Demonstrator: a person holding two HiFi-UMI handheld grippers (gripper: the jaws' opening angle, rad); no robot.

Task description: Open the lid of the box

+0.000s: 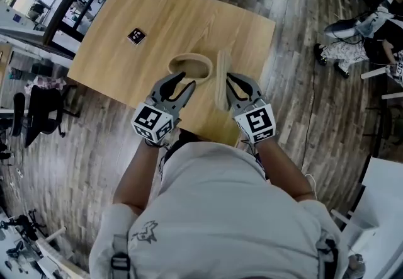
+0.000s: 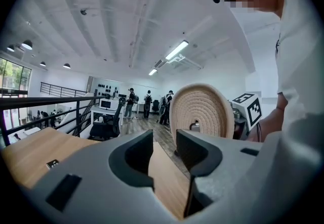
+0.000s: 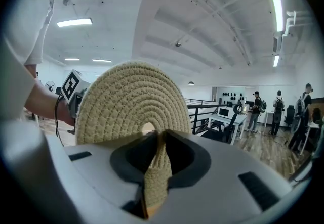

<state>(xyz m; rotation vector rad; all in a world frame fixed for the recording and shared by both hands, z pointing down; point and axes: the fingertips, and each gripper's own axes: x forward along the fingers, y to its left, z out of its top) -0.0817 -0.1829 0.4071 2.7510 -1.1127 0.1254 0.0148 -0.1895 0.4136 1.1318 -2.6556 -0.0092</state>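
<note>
An oval woven box (image 1: 191, 65) sits open on the wooden table (image 1: 126, 57). Its woven lid (image 1: 221, 79) stands on edge just right of the box, with my right gripper (image 1: 233, 85) shut on its rim. In the right gripper view the lid (image 3: 132, 104) fills the middle, its edge pinched between the jaws of the right gripper (image 3: 158, 142). My left gripper (image 1: 184, 84) hovers at the box's near rim. In the left gripper view the left gripper (image 2: 164, 152) has a narrow gap with only table showing through it; the lid (image 2: 201, 109) stands ahead to the right.
A small black-and-white marker tag (image 1: 136, 36) lies on the table's far left part. The near table edge (image 1: 189, 130) runs right under both grippers. Office chairs (image 1: 38, 111) stand on the wooden floor to the left, and a railing (image 2: 50, 112) lies beyond.
</note>
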